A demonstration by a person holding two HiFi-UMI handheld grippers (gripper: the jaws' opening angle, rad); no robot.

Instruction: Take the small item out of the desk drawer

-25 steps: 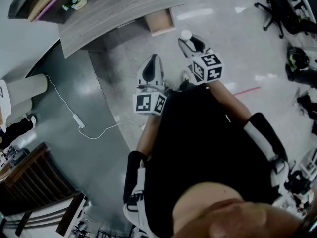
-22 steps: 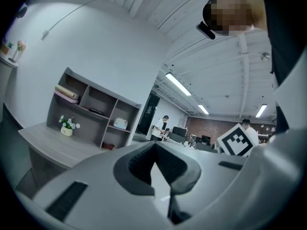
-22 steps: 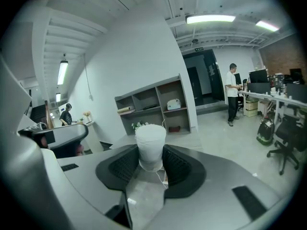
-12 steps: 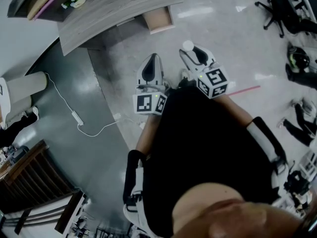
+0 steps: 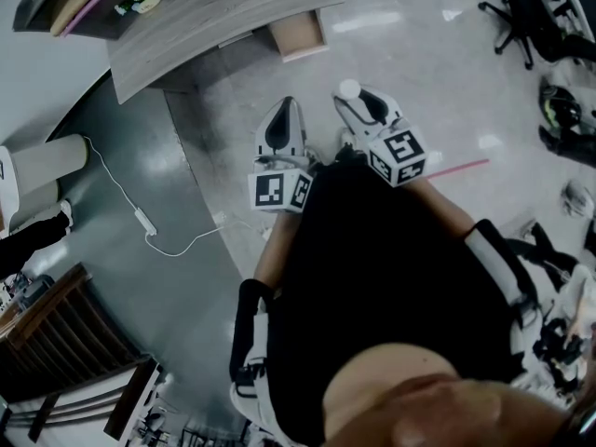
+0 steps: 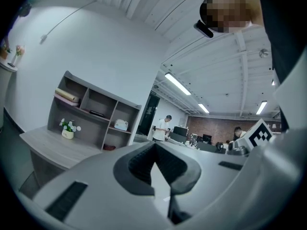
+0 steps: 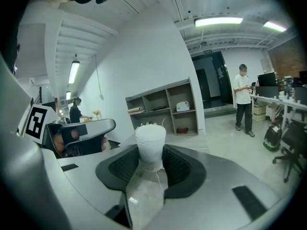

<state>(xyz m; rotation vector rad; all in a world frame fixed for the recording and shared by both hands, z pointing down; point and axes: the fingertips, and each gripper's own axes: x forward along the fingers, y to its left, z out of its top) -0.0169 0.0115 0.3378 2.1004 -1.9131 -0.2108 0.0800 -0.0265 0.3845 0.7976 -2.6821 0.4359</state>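
Observation:
A small white spool-like item (image 5: 349, 88) (image 7: 150, 145) with a loose thread is pinched upright in my right gripper (image 5: 358, 99) (image 7: 151, 166), which is shut on it. My left gripper (image 5: 285, 112) (image 6: 154, 166) hangs beside it, to the left, shut with nothing between its pads. Both are held in front of the person's body, above the pale floor. The grey wooden desk (image 5: 214, 12) (image 6: 45, 143) stands further ahead, and its light wood drawer (image 5: 300, 37) is pulled out, well apart from both grippers.
A white cable with a power strip (image 5: 144, 222) lies on the dark floor at the left. Office chairs (image 5: 521, 17) stand at the far right. A red line (image 5: 461, 168) marks the floor. An open shelf unit (image 7: 163, 107) lines the wall, and a person (image 7: 243, 99) stands near a doorway.
The right gripper, still holding the white item, has shifted slightly to the right and nearer the body. The left gripper has barely moved.

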